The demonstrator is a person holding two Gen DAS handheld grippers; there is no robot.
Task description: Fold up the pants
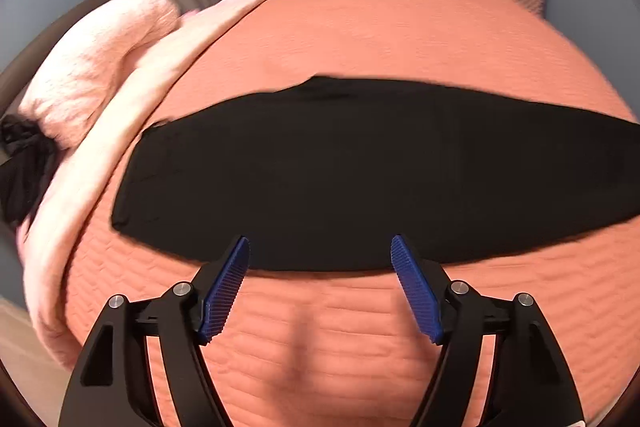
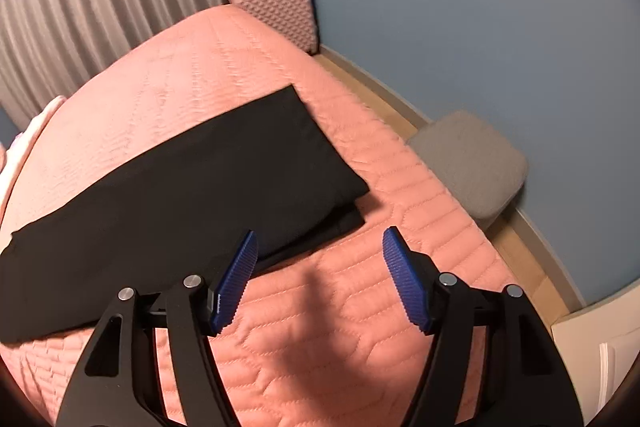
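Btwn folds: pants (image 1: 340, 175) are lying flat in a long strip on the bed (image 1: 400, 39), just ahead of both claws. Left gripper (image 1: 320, 247) and right gripper (image 2: 319, 241) are hovering w/ jaws apart, holding nothing. Next: likely clamping the strip's end nr the right claw and folding it over lengthwise.

Bare quilt (image 1: 320, 339) at 6 o'clock, open for passage. Pants (image 1: 360, 179) span centre, 9 to 3 o'clock. Blanket heap (image 1: 100, 67) blocks 9 to 11 o'clock. Right view: free quilt at 3 to 6 o'clock; suitcase (image 2: 276, 3) at 12 o'clock, stool (image 2: 472, 163) at 3 o'clock off bed.
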